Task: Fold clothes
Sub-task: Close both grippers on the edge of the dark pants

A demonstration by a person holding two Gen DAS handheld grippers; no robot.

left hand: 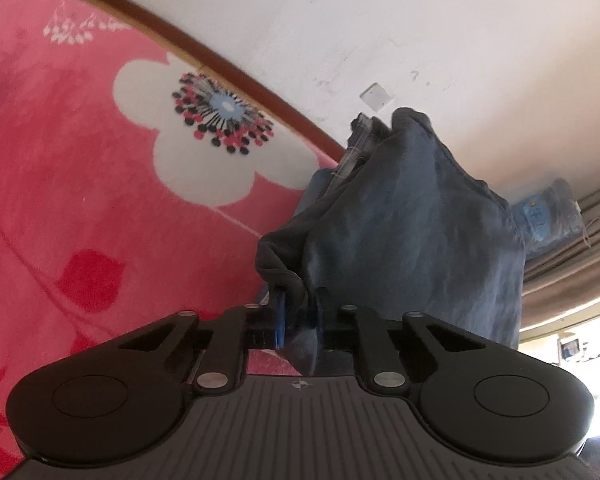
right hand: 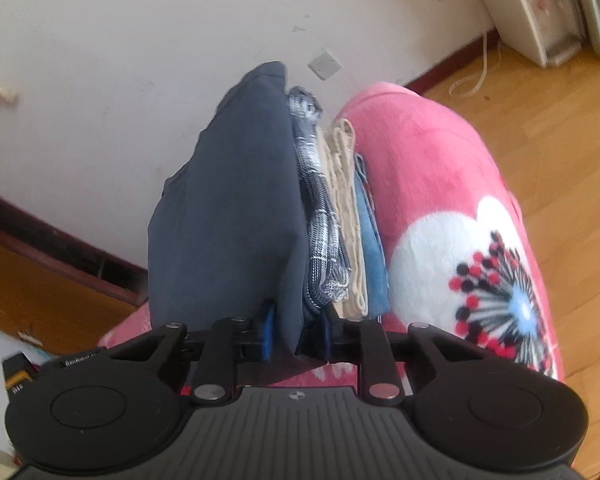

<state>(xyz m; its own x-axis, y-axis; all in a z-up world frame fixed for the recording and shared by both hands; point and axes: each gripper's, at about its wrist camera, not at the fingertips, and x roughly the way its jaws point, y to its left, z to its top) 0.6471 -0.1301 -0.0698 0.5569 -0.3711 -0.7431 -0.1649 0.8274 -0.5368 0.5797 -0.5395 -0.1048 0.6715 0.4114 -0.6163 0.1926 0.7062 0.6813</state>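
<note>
Under both my grippers spreads the pink blanket [left hand: 80, 200] with its big white flower, and rising straight ahead of my left gripper [left hand: 298, 316] is the dark blue garment [left hand: 412, 240], a bulky folded bundle that fills the space in front of the jaws. There the jaws are clamped on a bunched corner of that cloth, the blue pads pinching it tight. My right gripper [right hand: 296, 330] has its jaws clamped on a thicker edge of the same garment [right hand: 228, 216], which stands up directly beyond the pads. Just to the right of it, pressed against its side, sits the stack of clothes [right hand: 340, 216]: a checked piece, a cream one, and a light blue one, all on the blanket. I judge this to be the carrying or placing step, with the dark garment already folded and gripped at two points near the stack. The next move, I think, calls for lifting both hands together, keeping the fold from sagging open, and setting the bundle squarely on the stack before letting go.
</note>
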